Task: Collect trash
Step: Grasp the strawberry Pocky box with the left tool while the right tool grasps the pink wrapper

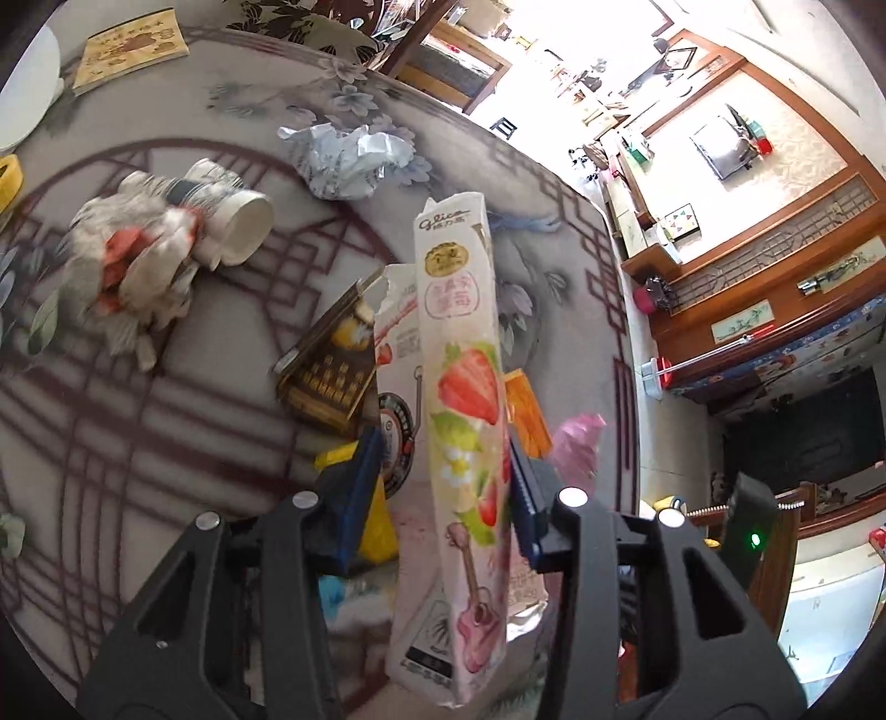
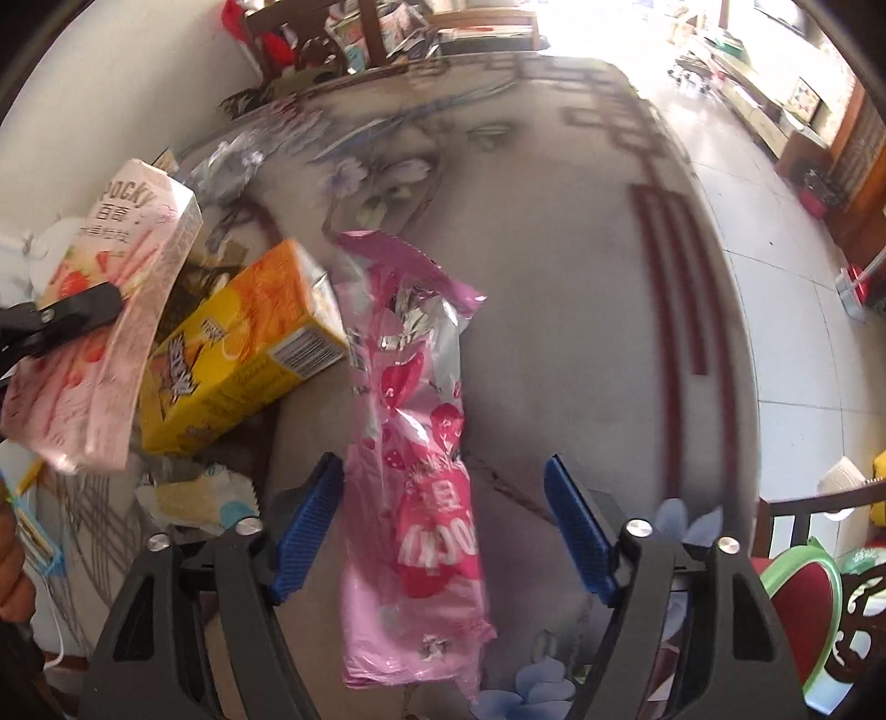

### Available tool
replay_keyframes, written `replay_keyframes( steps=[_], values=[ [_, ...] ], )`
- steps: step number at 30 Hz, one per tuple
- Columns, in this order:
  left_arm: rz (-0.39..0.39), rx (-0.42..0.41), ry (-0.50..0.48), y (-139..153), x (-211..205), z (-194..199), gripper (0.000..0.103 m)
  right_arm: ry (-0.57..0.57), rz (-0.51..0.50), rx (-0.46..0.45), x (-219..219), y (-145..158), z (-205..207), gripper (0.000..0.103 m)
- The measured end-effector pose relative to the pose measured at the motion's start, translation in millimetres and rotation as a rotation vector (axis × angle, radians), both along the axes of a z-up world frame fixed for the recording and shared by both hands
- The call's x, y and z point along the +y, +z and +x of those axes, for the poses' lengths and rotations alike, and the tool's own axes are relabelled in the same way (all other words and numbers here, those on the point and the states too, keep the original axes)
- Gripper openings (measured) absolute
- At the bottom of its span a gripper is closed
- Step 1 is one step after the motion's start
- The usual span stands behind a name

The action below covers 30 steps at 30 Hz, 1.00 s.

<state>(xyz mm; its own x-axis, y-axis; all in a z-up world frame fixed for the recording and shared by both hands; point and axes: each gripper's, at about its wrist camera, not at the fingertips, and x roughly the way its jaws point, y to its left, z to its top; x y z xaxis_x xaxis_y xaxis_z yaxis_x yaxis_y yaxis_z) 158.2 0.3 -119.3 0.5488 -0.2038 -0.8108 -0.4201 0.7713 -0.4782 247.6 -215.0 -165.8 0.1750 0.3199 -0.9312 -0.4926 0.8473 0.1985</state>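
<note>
My left gripper is shut on a pink-and-white strawberry Pocky box and holds it on edge above the table. The same box shows at the left of the right wrist view with a black finger on it. My right gripper is open, its blue pads on either side of a pink Pocky foil wrapper lying on the table. The wrapper touches the left pad; I cannot tell if it is gripped. A yellow-orange carton lies beside it.
On the patterned table lie a crumpled white paper, a paper cup with crumpled tissue, a dark gold box and a tan book. The table edge and tiled floor are to the right.
</note>
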Motion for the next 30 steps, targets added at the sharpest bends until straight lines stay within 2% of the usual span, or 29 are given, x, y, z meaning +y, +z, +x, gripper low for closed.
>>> replay_keyframes(
  steps=[1,2,3,16,30],
  values=[
    [0.012,0.0,-0.005,1,-3,-5,0.042,0.005,0.002,0.005,0,0,-2,0.034],
    [0.028,0.001,-0.013,3,-6,-10,0.042,0.011,0.003,0.012,1,1,-4,0.018],
    [0.037,0.003,-0.018,2,-7,-12,0.042,0.015,0.006,0.014,0,2,-7,0.016],
    [0.037,0.008,-0.07,9,-26,-57,0.042,0.017,0.04,-0.034,-19,51,-68,0.015],
    [0.043,-0.02,-0.164,23,-61,-83,0.042,-0.031,0.058,-0.056,-45,73,-129,0.015]
  ],
)
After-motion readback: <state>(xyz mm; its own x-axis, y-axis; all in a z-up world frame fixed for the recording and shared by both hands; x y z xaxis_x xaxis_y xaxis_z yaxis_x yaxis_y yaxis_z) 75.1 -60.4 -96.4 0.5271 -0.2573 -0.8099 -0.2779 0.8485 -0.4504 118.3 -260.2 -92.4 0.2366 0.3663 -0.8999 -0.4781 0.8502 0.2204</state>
